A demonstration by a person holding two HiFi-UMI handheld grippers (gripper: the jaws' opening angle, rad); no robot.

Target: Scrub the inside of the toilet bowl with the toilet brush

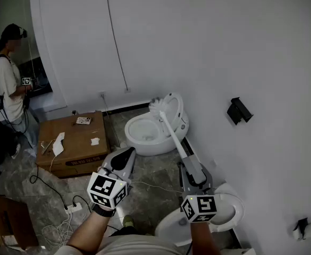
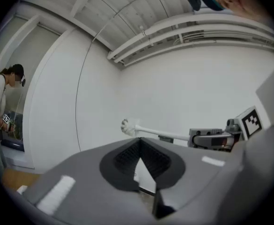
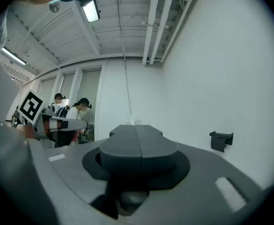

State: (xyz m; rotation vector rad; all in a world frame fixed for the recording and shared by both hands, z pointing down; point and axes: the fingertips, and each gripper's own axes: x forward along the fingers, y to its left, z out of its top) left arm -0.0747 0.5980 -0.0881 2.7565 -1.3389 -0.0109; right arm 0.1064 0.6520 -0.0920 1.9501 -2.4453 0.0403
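A white toilet bowl (image 1: 144, 133) stands by the wall with its lid (image 1: 175, 108) raised. The white toilet brush (image 1: 156, 107) has its bristle head up by the bowl's back rim, in front of the lid. Its long handle (image 1: 174, 136) slants back into my right gripper (image 1: 189, 163), which is shut on it. My left gripper (image 1: 127, 153) is shut and holds nothing, to the left of the handle and short of the bowl. In the left gripper view, the brush (image 2: 126, 126) and the right gripper (image 2: 211, 138) show beyond my left gripper (image 2: 137, 142). Past my right gripper (image 3: 136, 128), only the brush tip (image 3: 136, 121) peeks out.
A cardboard box (image 1: 73, 138) sits left of the bowl, with a power strip and cables (image 1: 73, 207) on the floor before it. A person (image 1: 9, 84) stands at far left. A black fixture (image 1: 238, 110) juts from the right wall. A second toilet (image 1: 227, 217) lies under my right gripper.
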